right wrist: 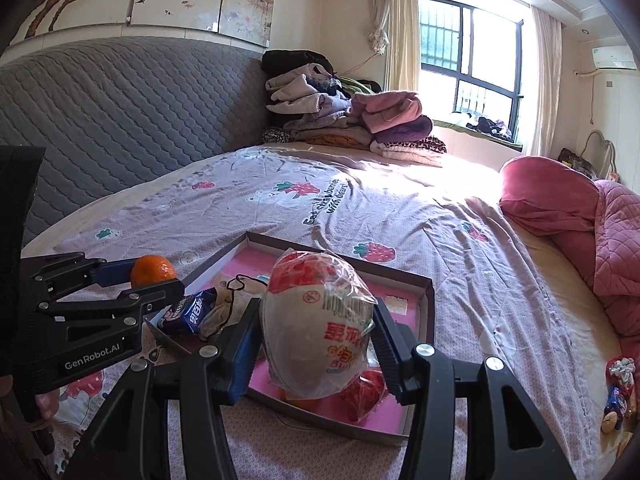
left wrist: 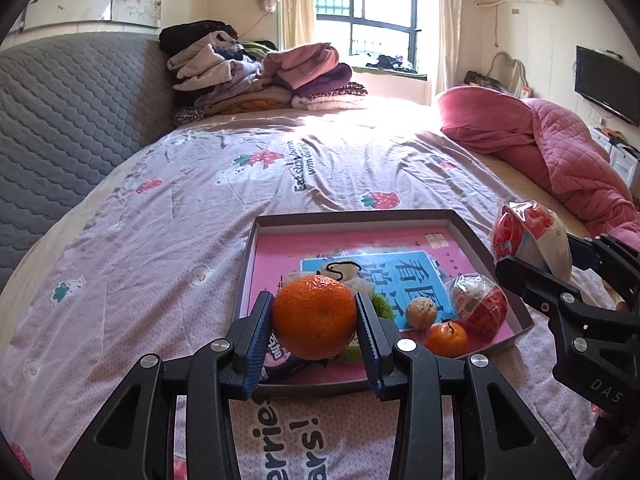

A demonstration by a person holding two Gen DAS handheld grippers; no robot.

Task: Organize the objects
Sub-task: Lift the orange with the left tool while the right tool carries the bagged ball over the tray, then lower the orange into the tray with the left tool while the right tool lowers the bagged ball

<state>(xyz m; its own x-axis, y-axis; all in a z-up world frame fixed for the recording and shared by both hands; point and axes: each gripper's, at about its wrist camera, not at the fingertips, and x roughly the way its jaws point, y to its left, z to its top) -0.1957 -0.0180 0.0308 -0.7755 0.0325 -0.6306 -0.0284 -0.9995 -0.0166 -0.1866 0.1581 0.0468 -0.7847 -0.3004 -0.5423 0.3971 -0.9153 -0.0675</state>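
Two loads: both grippers carry something toward the tray (left wrist: 472, 227) on the bed (left wrist: 200, 208).
Left gripper (left wrist: 316, 320): fingers closed on the orange (left wrist: 315, 317), held above the tray's near edge.
Right gripper (right wrist: 316, 332): fingers clamped on the wrapped egg snack (right wrist: 316, 320), over the tray's near right corner.
Already in tray: small mandarin (left wrist: 447, 339), walnut (left wrist: 421, 312), second wrapped egg (left wrist: 478, 306), blue packet (right wrist: 188, 312).
Advice: lower each into a bare pink patch, release low so round things don't roll.

The held egg (right wrist: 320, 324) hides much of the tray (right wrist: 426, 308).
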